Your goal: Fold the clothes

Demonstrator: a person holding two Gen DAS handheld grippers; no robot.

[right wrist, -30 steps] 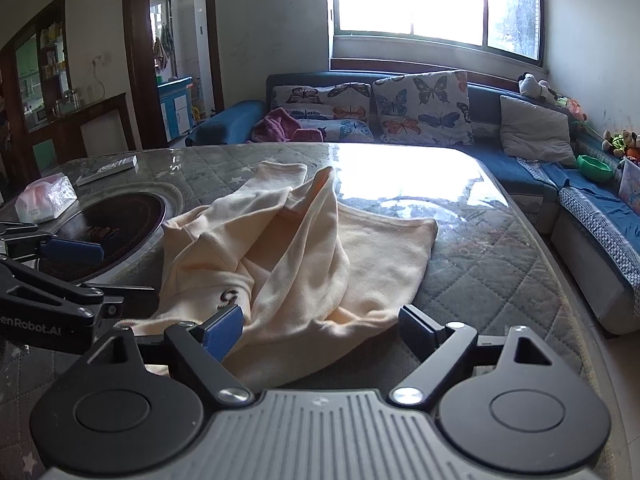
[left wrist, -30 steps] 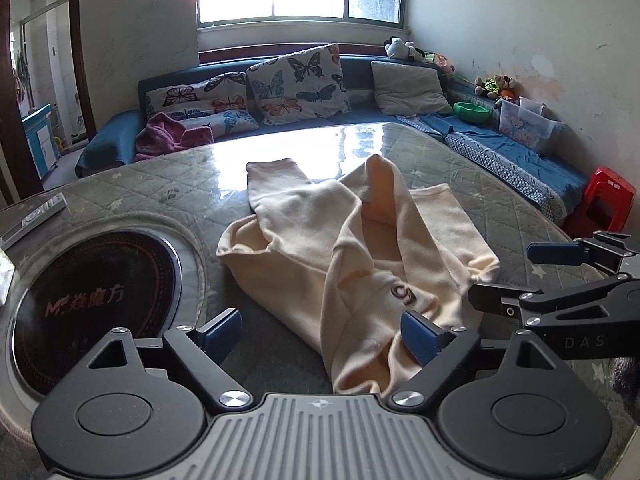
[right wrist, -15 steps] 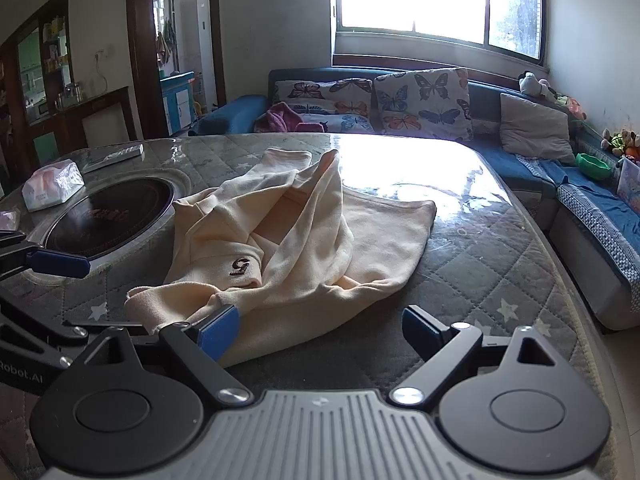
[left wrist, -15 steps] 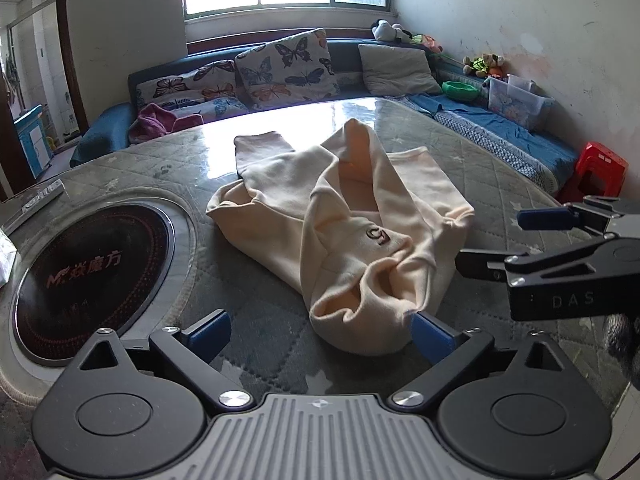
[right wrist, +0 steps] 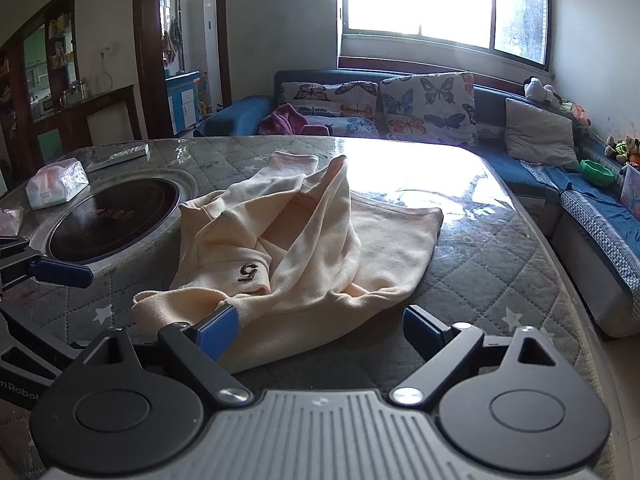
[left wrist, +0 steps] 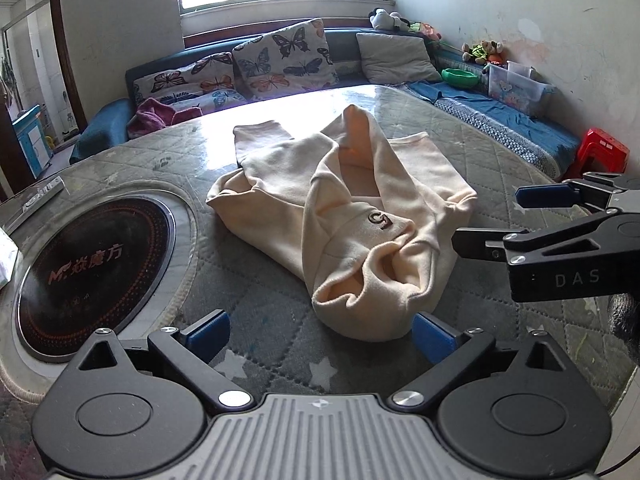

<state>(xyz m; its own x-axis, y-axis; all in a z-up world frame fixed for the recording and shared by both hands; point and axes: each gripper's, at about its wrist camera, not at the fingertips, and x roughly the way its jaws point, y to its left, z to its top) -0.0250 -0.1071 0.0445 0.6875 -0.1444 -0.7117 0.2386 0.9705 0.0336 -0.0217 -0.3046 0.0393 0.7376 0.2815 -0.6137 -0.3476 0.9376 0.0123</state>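
both grippers have backed off over the last second. the garment (left wrist: 352,216) was crowding the left gripper's fingers; now it sits further out, at 12 o'clock from the left gripper (left wrist: 320,330), and its near bunched end only just reaches the gap between the blue pads. nothing is held: left jaws are spread wide, right jaws are spread wide too. in the right wrist view the right gripper (right wrist: 316,324) hangs over the near hem, with cloth lying under its left pad (right wrist: 218,328) but not pinched.

the garment itself looks unchanged, a cream heap in the middle of the table (left wrist: 520,184), one sleeve running out toward 11 o'clock and a ridge of cloth standing up toward 12. so my read is that this is a reset, not a fold. the piece is still crumpled and folding has barely begun. next it probably needs spreading flat from two corners.

now the writing. a dark embroidered "5" (right wrist: 248,272) sits on a band of the garment. the right gripper (left wrist: 560,236), seen at 3 o'clock in the left view, carries "das". the left gripper (right wrist: 48,272), at 9 o'clock in the right view, shows "n robot", cut off at the edge. the hotplate (left wrist: 92,264) at 10 o'clock reads "m" plus chinese characters that i can't make out with any confidence.
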